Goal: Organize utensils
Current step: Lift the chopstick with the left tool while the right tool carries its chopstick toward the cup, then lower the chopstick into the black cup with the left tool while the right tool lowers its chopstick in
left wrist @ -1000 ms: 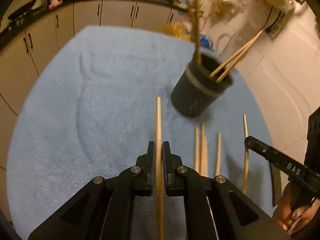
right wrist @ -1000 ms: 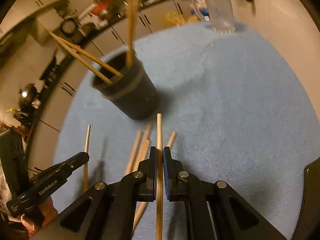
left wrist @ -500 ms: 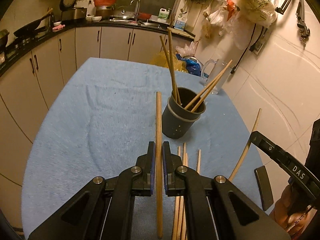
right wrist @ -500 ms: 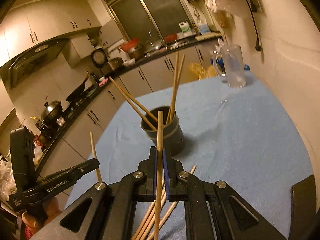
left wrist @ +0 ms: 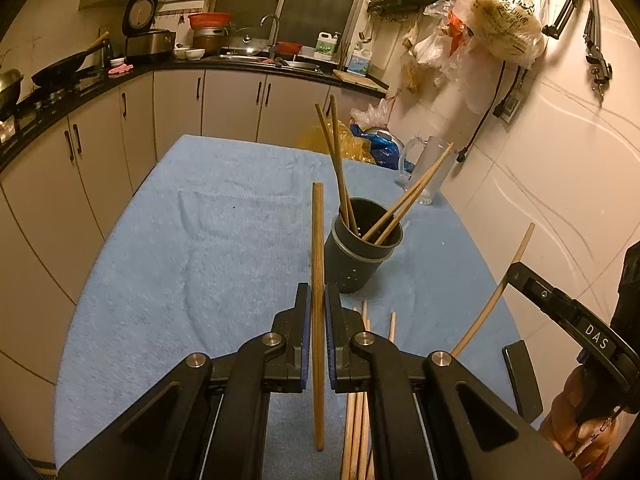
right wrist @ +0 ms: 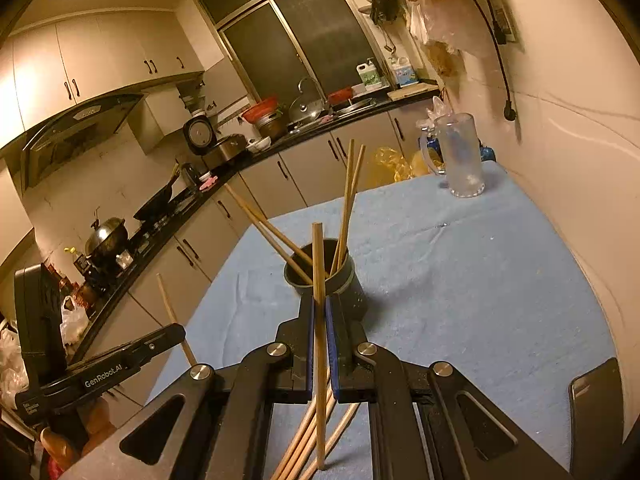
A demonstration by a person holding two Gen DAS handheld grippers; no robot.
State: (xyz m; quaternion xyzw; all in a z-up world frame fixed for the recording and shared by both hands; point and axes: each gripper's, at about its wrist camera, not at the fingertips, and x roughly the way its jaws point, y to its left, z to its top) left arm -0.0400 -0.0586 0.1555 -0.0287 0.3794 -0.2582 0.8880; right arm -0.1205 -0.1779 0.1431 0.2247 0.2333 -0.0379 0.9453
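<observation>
Both grippers were raised above the blue cloth (left wrist: 168,280) covering the table, each pointing forward toward the dark utensil cup (left wrist: 360,256). The left gripper (left wrist: 317,320) was pinched on a single chopstick (left wrist: 317,260), its jaws pressed against the stick's sides; the stick ran nearly upright through the jaws, with its upper end above the fingertips and its lower end hanging below them. The right gripper (right wrist: 320,328) likewise clamped one chopstick (right wrist: 318,264), whose upper end overlapped the cup (right wrist: 332,280) in that view. The cup stood upright on the cloth and held four chopsticks (left wrist: 340,168) leaning outward in two pairs. Loose chopsticks (left wrist: 360,400) lay on the cloth below the grippers, near the cup's base.

The left wrist view showed the right gripper at its right edge, with its chopstick (left wrist: 496,292) slanting upward. The right wrist view showed the left gripper (right wrist: 176,332) at its left edge and the glass mug (right wrist: 460,160) in full at the table's far end, beside the wall.
</observation>
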